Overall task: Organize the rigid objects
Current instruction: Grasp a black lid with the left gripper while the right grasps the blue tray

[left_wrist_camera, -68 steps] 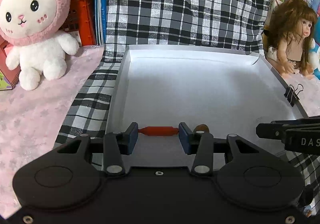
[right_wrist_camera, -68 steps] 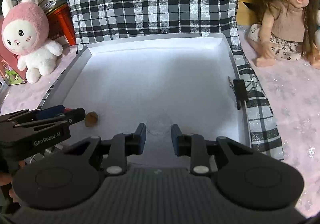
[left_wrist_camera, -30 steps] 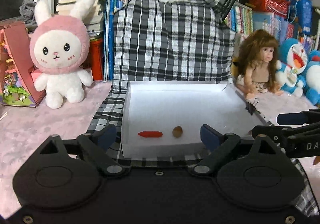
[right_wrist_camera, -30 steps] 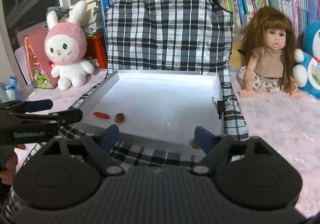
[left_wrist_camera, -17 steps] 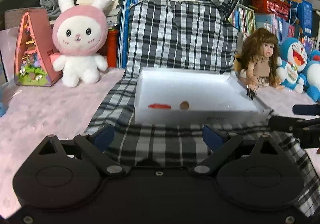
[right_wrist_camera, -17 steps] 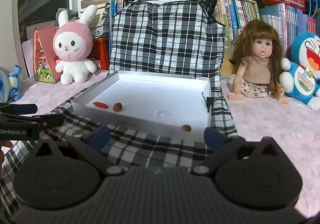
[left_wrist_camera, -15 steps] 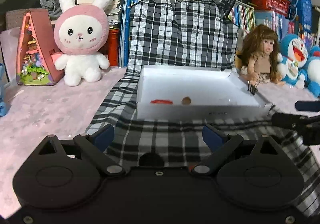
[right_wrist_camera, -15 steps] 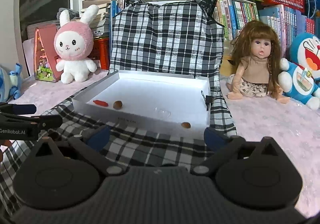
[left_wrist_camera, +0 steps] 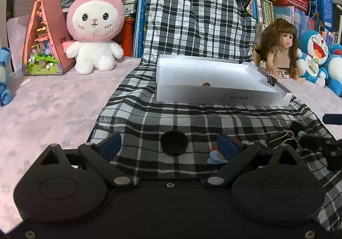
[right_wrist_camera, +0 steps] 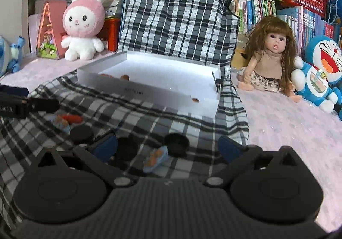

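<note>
Both grippers have backed off from the white tray point(left_wrist_camera: 222, 96) since 2.3 s ago, when my left gripper point(left_wrist_camera: 168, 147) bracketed the red piece inside it; now they hang low over the plaid cloth point(left_wrist_camera: 149, 117) in front of the tray. Left tongs spread wide, nothing between the pads; right gripper point(right_wrist_camera: 167, 148) likewise apart and empty. From this low angle the tray's near wall hides most of its floor: I only get the top of the brown nut point(left_wrist_camera: 206, 84) in the left view, plus two orange-brown slivers and another brown bit point(right_wrist_camera: 195, 100) by the notched corner in the right view. Red piece in the tray not clearly readable now. Binder clip point(left_wrist_camera: 271, 78) sits on the tray's right rim. On the cloth near me: black round caps point(right_wrist_camera: 177, 143), one point(left_wrist_camera: 174, 143) just ahead of the left tongs, a second partly behind my right gripper's left finger. Small blue-orange toy point(right_wrist_camera: 155, 159) lies between the right fingers, touching neither. Another blue bit point(left_wrist_camera: 215, 156) is half hidden by the left gripper's right pad; can't identify it. Wire clip point(left_wrist_camera: 282, 137) further right, partly cut off.
</note>
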The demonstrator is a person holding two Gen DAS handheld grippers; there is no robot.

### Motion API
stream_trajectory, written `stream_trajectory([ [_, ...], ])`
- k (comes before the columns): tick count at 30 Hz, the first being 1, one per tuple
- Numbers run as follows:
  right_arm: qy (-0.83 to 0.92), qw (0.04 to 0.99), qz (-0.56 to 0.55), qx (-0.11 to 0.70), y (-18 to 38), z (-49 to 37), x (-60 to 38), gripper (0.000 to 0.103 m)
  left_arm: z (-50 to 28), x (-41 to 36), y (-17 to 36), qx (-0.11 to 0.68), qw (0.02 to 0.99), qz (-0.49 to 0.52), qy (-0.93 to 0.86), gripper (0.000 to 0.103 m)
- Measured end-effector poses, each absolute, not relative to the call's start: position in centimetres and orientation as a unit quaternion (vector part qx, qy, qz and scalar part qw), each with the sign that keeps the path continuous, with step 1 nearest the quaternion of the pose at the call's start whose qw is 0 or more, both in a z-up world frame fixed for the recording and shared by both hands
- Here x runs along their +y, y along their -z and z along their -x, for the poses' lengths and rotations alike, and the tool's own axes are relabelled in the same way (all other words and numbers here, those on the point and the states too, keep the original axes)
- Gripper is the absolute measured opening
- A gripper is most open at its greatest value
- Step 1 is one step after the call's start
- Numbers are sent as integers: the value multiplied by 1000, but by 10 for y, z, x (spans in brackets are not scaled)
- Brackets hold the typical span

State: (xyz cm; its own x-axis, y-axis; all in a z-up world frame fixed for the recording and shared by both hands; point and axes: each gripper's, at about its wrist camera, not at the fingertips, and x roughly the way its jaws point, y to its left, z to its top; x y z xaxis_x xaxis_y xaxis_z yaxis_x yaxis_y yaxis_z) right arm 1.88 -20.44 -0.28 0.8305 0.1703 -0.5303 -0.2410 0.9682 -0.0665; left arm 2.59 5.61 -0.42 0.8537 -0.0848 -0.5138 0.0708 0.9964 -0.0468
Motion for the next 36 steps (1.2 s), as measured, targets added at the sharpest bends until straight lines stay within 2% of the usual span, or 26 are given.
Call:
stream_trajectory([
  [7, -125, 944, 67, 298, 11, -10, -207, 103, -24, 62, 7, 270, 962, 23, 35, 94],
  [14, -125, 943, 96, 293, 13, -7, -196, 101, -28, 62, 9, 277, 960, 28, 35, 76],
  [18, -116, 944, 95, 294, 11, -10, -197, 93, -33, 59, 10, 295, 955, 15, 35, 57],
  [24, -100, 946, 84, 297, 9, -12, -201, 77, -37, 57, 11, 302, 952, 7, 39, 38],
  [28, -102, 945, 77, 302, 10, -14, -199, 65, -40, 54, 11, 301, 953, 5, 42, 32],
  [36, -104, 944, 65, 307, 11, -18, -194, 44, -49, 44, 14, 304, 952, -20, 38, 32],
])
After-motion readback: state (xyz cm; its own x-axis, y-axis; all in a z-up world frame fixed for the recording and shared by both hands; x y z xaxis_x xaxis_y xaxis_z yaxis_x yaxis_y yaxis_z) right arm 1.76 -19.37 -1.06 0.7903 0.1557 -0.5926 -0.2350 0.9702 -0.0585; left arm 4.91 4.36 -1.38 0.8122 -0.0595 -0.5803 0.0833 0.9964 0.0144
